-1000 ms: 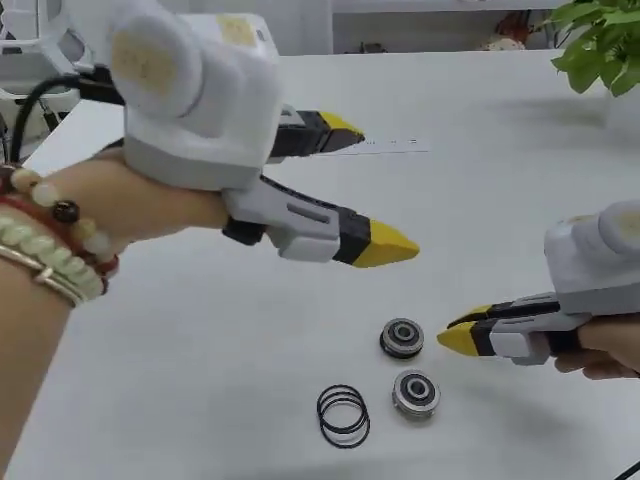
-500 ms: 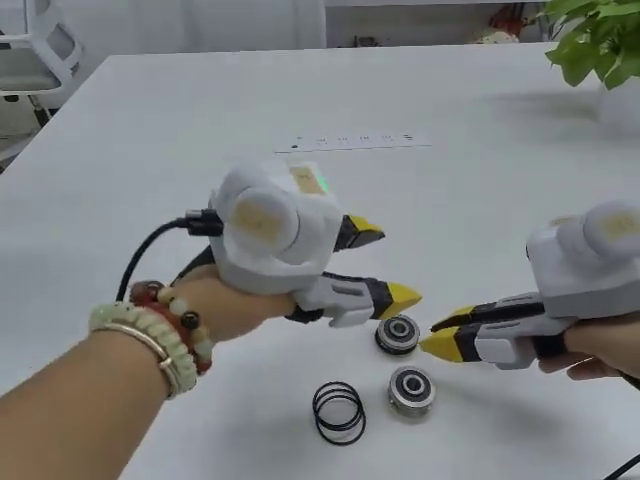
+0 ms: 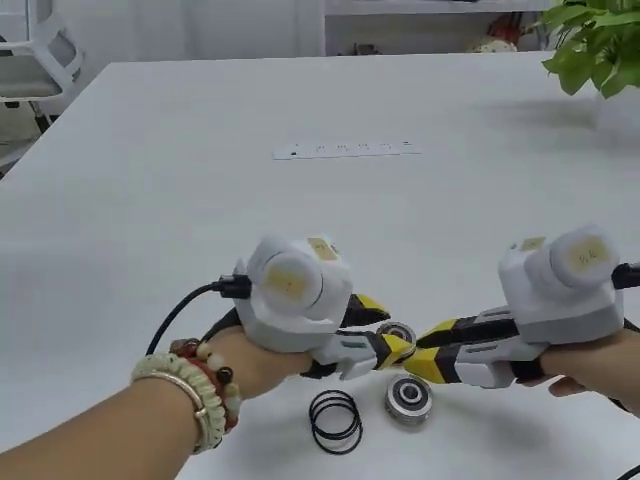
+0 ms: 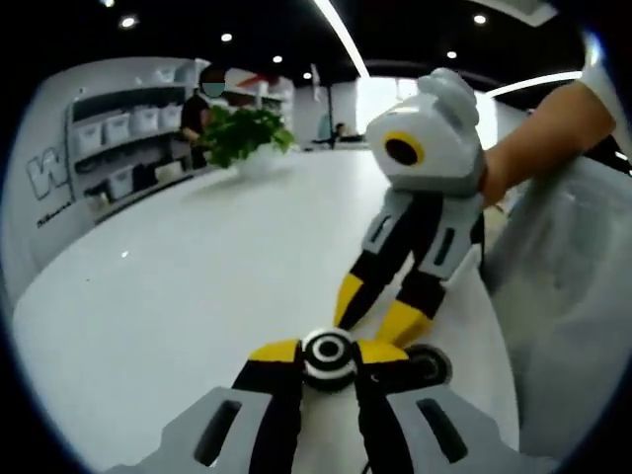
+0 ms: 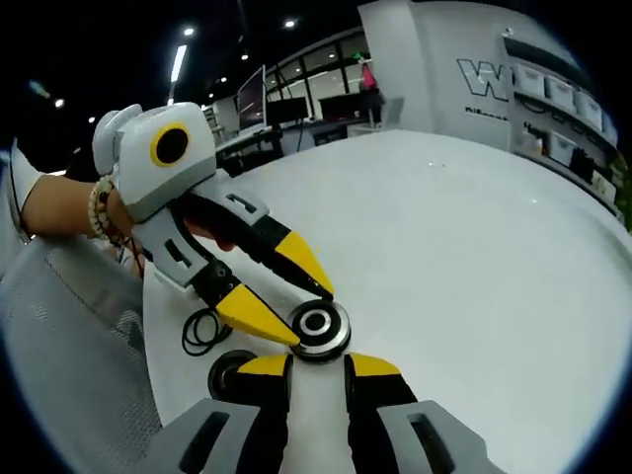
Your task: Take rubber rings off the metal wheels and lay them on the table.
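now the left gripper (image 4: 326,352) has come down with its fingers either side of the far wheel (image 3: 397,332), both tips touching it; i cannot tell whether they bite yet. the right gripper (image 5: 321,367) has closed in too, fingers spread, tips just beside that wheel. i judge the ring pull is about to begin. the near wheel (image 3: 409,395) and loose rubber rings (image 3: 335,418) lie on the bench (image 3: 200,200).
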The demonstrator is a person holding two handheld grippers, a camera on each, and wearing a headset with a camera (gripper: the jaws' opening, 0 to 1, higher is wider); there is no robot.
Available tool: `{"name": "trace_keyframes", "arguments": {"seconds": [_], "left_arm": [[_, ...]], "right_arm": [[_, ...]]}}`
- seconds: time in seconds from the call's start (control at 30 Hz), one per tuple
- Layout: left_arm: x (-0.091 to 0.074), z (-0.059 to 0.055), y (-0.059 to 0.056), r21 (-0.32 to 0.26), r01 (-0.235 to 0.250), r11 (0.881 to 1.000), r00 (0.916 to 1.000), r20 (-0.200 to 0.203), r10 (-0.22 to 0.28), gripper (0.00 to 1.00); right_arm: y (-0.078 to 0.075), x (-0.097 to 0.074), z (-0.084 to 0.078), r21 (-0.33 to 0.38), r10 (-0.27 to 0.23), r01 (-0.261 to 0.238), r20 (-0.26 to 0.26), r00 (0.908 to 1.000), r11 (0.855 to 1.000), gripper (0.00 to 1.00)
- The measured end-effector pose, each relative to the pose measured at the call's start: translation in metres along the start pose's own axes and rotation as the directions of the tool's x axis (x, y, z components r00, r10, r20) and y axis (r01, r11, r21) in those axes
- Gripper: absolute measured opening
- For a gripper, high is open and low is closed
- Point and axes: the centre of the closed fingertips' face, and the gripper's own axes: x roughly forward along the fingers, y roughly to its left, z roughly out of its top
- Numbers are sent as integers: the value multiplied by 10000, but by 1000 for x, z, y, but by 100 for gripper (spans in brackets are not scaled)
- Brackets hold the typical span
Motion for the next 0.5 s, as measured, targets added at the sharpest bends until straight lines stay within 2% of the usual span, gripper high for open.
{"name": "trace_keyframes", "arguments": {"seconds": [0.03,0.07,0.13,0.37,0.5], "left_arm": [[1,-2,0,42,-24,10000,10000,-93,24,19],[1,-1,0,-143,-23,9999,10000,-1,23,18],[2,-2,3,-347,-132,9993,9999,-69,130,17],[1,-3,0,-250,-191,9995,9998,-109,188,14],[0,-3,1,-329,-229,9992,9997,-109,226,14]], "right_arm": [[-1,1,0,-63,-18,18,20,10000,10000,19],[0,1,0,-91,-4,5,34,10000,10000,19],[0,2,1,-172,-49,50,72,10000,9998,19],[-1,5,3,-175,-120,124,198,9997,9998,19],[0,4,2,-446,-107,113,133,9999,9989,15]]}}
